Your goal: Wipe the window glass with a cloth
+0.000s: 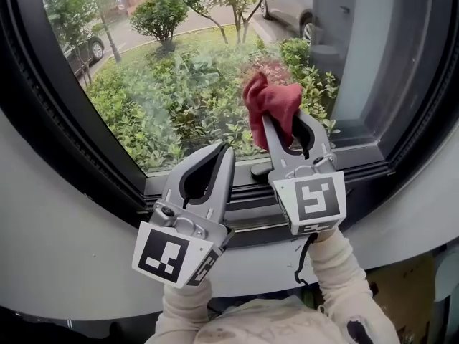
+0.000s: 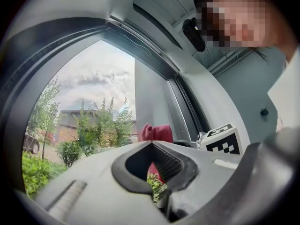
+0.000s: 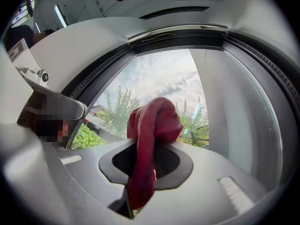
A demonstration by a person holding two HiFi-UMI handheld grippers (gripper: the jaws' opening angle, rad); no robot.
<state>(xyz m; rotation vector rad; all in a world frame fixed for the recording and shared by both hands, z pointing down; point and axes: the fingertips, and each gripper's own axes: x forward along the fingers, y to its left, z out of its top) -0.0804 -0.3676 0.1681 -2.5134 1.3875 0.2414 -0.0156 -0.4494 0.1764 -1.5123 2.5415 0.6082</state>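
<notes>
**Red cloth raised to the window, lower pane**

The left gripper [image 1: 226, 149] rests low by the frame [image 1: 358, 160], jaws together on nothing. It looks parked there to stay clear of the wiping side. To its right, the right gripper [image 1: 285, 129] points up at the glass [image 1: 179, 84], jaws clamped on a cloth [image 1: 271, 99]. The cloth is pinched by its lower end, so the bunched top stands free beyond the tips as a wiping pad. That pad sits at or just off the lower right of the pane; contact cannot be confirmed. Shrubs [image 1: 150, 120] and a car [image 1: 290, 2] show outside. No container is in view.
</notes>
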